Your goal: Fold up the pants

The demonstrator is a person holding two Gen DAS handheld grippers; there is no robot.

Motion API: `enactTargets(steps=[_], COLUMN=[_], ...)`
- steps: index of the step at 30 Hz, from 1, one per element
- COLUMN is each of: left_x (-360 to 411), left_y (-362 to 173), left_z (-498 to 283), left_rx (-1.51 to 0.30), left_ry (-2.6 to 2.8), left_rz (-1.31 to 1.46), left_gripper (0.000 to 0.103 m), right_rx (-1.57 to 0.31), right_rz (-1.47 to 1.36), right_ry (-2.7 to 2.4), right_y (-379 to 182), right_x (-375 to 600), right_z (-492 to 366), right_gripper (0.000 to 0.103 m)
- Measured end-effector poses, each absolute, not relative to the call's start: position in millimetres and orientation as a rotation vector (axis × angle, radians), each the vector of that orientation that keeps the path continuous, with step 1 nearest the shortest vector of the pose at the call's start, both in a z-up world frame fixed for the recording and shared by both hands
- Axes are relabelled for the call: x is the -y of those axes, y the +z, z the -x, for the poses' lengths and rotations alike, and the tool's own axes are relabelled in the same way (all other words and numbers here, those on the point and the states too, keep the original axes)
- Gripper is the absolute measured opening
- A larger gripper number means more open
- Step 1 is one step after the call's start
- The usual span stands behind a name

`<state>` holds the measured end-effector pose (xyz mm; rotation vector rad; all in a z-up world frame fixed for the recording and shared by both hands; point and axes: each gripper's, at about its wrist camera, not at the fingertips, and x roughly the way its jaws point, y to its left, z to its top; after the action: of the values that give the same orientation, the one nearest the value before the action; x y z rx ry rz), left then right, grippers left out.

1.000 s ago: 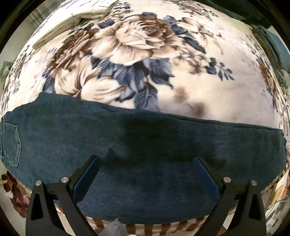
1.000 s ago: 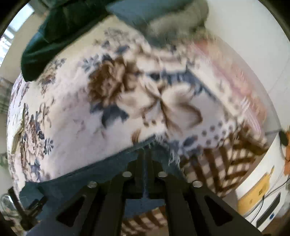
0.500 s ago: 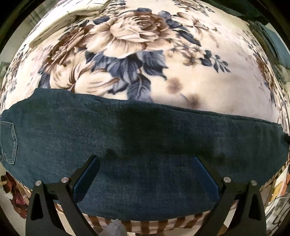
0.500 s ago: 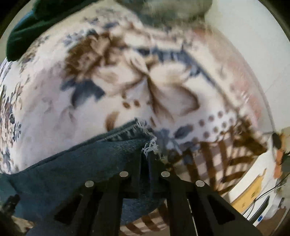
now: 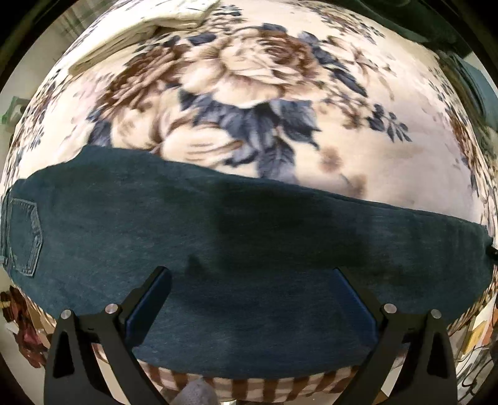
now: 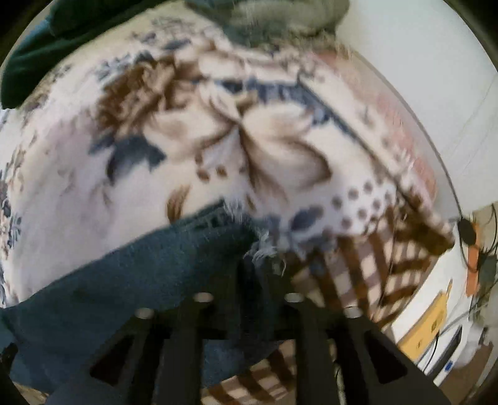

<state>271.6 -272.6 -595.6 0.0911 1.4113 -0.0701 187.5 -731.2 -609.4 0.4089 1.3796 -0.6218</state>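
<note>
Dark blue jeans (image 5: 249, 249) lie stretched flat across a floral blanket (image 5: 249, 93), with a back pocket (image 5: 25, 236) at the far left. My left gripper (image 5: 252, 274) hovers straight above the middle of the leg, open wide, with nothing between its fingers. In the right wrist view the frayed hem (image 6: 261, 246) of the jeans (image 6: 140, 280) rests on the blanket (image 6: 186, 155) near its checked border. My right gripper (image 6: 264, 271) points down at that hem. Its jaws are opening, and a loose strip of denim still hangs between them.
A folded cream cloth (image 5: 149, 25) lies at the blanket's far left corner and dark green clothes (image 5: 404, 18) at the far right. A grey-green garment (image 6: 274, 18) sits beyond the hem. The bed edge drops to a white box with a yellow label (image 6: 429, 321).
My right gripper came down with the hem onto the blanket, and its jaws went from clamped on the denim to parted. The left gripper drifted slightly over the jeans and stayed open.
</note>
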Motion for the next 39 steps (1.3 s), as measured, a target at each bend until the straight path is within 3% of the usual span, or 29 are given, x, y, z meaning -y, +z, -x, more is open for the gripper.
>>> enactTargets(steps=[1,2,6,11,15,21,25,32,39], left_x=[263,254,195,120,55,3,-13,-25,-38], left_y=[-592,-589,-571,-557,-562,-592,-603,-611,-622], left_z=[-270,-269,-269,-281,-300,-326,-329,-332,-346], left_rx=[-1.410,-1.408,-1.402,-1.380,-1.359,-1.437,-1.473,-1.499,-1.522], left_ry=[-0.065,-0.058,0.034,0.187,0.303,0.321,0.298,0.247,0.221], left_rz=[-0.081,-0.073,-0.020,0.006,-0.037,0.017,0.074,0.103,0.108], left_gripper=[0.103,0.103,0.103,0.103,0.103,0.103,0.103,0.103,0.103], right_rx=[-1.375,-1.367,-1.368,-1.474,-1.568,-1.769,-1.911,-1.967,-1.973], right_rz=[-0.431,-0.433,-0.421,-0.537,-0.644,-0.438,-0.383,-0.283,-0.369], right_ry=[-0.612,-0.604,-0.412,0.050,0.347,0.439,0.490,0.716,0.628], right_y=[-602,-593,-546,-539,-565,-632,-661,-633,-666], right_x=[726,718,633,473,329,181,144,123,124], right_z=[-188,-190,-218,-290,-369,-454,-461,-422,-446], right_gripper=[0.055,0.058,0.059,0.059,0.059,0.058,0.058,0.054,0.054])
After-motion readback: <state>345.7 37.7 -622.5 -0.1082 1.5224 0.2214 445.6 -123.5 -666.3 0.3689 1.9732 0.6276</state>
